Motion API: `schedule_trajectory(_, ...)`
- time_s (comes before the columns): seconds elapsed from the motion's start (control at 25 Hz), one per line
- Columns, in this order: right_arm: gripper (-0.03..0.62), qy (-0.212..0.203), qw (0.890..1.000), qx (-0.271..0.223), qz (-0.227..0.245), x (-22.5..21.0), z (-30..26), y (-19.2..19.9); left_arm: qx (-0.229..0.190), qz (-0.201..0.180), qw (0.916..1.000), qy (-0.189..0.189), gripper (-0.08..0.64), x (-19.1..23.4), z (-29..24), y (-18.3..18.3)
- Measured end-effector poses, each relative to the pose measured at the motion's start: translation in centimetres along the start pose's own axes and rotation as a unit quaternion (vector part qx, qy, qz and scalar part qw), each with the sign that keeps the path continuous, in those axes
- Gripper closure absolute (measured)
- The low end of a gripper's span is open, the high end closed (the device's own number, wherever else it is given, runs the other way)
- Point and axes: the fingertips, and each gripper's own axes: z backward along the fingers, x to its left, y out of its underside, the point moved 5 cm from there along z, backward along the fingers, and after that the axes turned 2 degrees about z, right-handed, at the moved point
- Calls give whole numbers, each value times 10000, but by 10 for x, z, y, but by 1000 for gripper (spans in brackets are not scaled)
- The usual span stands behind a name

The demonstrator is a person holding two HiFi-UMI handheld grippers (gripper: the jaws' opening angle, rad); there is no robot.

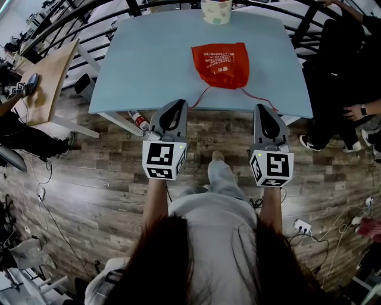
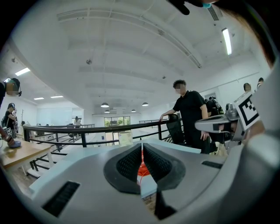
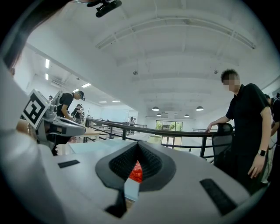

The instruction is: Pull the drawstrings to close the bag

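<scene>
Red bag (image 1: 220, 64) lay on the light-blue table (image 1: 137, 65), towards the far half, mouth end facing the person. White print on its face, too small to read. Marker cubes on both grippers carried b/w square patterns only, no text. Roll (image 1: 216, 11) at table's far edge was cut off by the frame; its markings were illegible. Small red-and-white item (image 1: 140, 121) on the floor under the near table edge couldn't be identified.

L gripper (image 1: 178, 103): jaws together, only a slit behind the tips. L drawstring (image 1: 199, 98) ran from the bag's mouth off the table edge into the tips and was pinched there. Bag showed red through the slit in the left gripper view.

R gripper (image 1: 265, 108): jaws met at the tips. R drawstring (image 1: 259, 98) ran from the bag to them; the pinch point itself was too fine to see in the right gripper view, only the bag's red behind the pads. Both grippers sat just off the near table edge, well apart from the bag.
</scene>
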Motion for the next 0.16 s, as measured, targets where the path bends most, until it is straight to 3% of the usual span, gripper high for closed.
schedule_trajectory(0.16,568,3,10000,4,-10,2,4,-1,16,2,10000,-4,534,-1,4,0)
